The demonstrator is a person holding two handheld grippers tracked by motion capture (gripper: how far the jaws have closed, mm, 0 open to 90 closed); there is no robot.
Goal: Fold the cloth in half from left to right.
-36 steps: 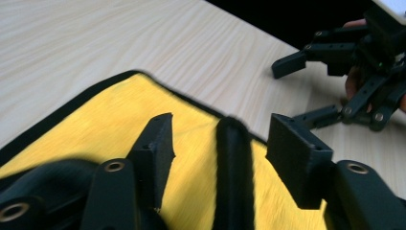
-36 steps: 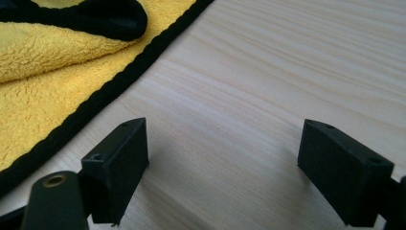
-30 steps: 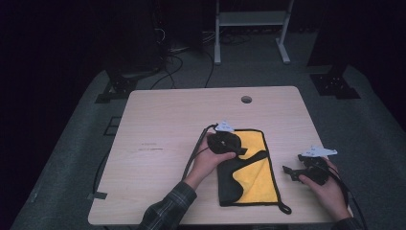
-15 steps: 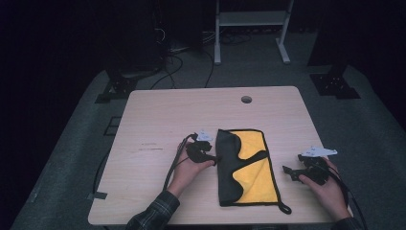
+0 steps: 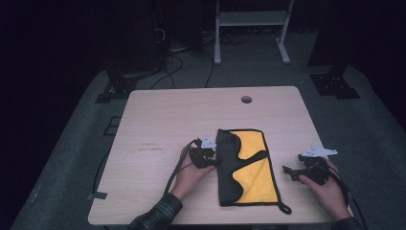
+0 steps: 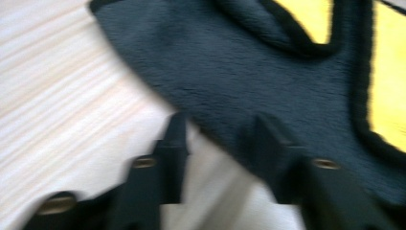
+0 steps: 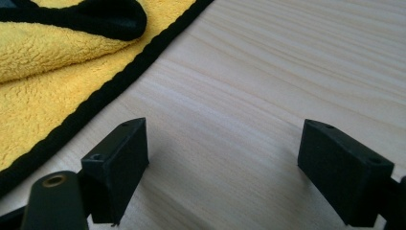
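A yellow cloth [image 5: 256,170] with black trim lies flat at the table's front centre, its dark grey side [image 6: 268,72] folded over along the left. My left gripper [image 5: 210,158] sits at that folded left edge. In the left gripper view it is open [image 6: 220,129], one jaw over bare wood and the other over the dark pile's edge. My right gripper [image 5: 292,173] rests to the right of the cloth. In its own view it is wide open [image 7: 225,139] over bare wood, with the cloth's yellow corner [image 7: 48,72] at the upper left.
The light wooden table [image 5: 167,120] has a round cable hole [image 5: 246,99] near its far edge. A black cable [image 5: 174,170] trails from the left gripper toward the front edge. A white metal stand [image 5: 249,19] and floor cables sit behind the table.
The left gripper came off the top of the cloth, swung left, and now is back at the cloth's left edge. The dark flap lies along the left side. The right gripper stayed still.
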